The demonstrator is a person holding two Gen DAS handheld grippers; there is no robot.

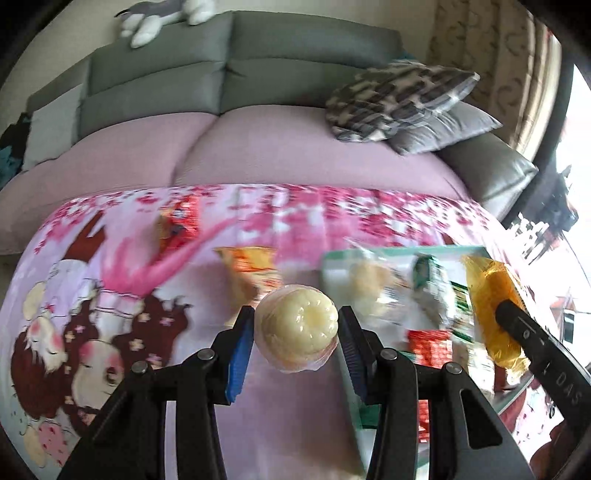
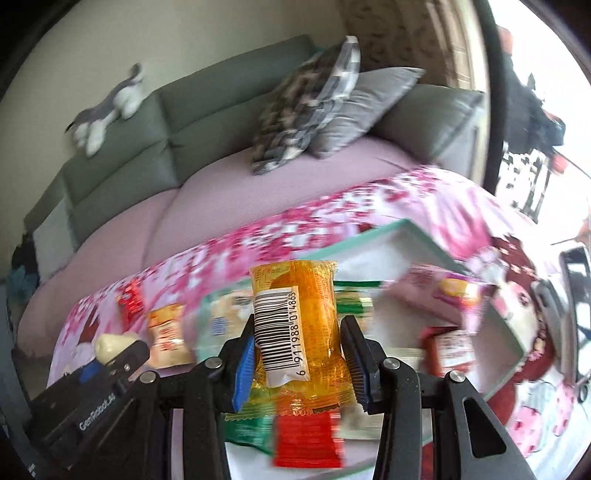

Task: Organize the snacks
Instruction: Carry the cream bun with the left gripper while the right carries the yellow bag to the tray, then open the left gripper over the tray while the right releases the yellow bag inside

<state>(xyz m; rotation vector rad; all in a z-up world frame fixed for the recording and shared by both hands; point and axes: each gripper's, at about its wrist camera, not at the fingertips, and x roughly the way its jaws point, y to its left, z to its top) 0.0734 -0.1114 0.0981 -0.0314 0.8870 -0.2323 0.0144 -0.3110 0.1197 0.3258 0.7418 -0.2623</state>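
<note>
My left gripper point(image 1: 296, 325) is shut on a round pale-yellow wrapped cake point(image 1: 297, 326), held above the pink cartoon tablecloth point(image 1: 110, 280). My right gripper point(image 2: 298, 343) is shut on an orange snack packet point(image 2: 299, 325) with a barcode label, held over the shallow teal-rimmed white box point(image 2: 410, 236). That packet point(image 1: 491, 306) and the right gripper's arm show at the right of the left wrist view. The cake point(image 2: 110, 345) and the left gripper appear at the lower left of the right wrist view. Several packets lie in the box point(image 1: 373, 253), blurred.
A red packet point(image 1: 181, 229) and an orange-white packet point(image 1: 251, 273) lie on the cloth left of the box. Behind the table stands a grey sofa with a pink cover point(image 1: 295, 147), patterned cushions point(image 1: 399, 99) and a plush toy point(image 1: 162, 18). A window is at the right.
</note>
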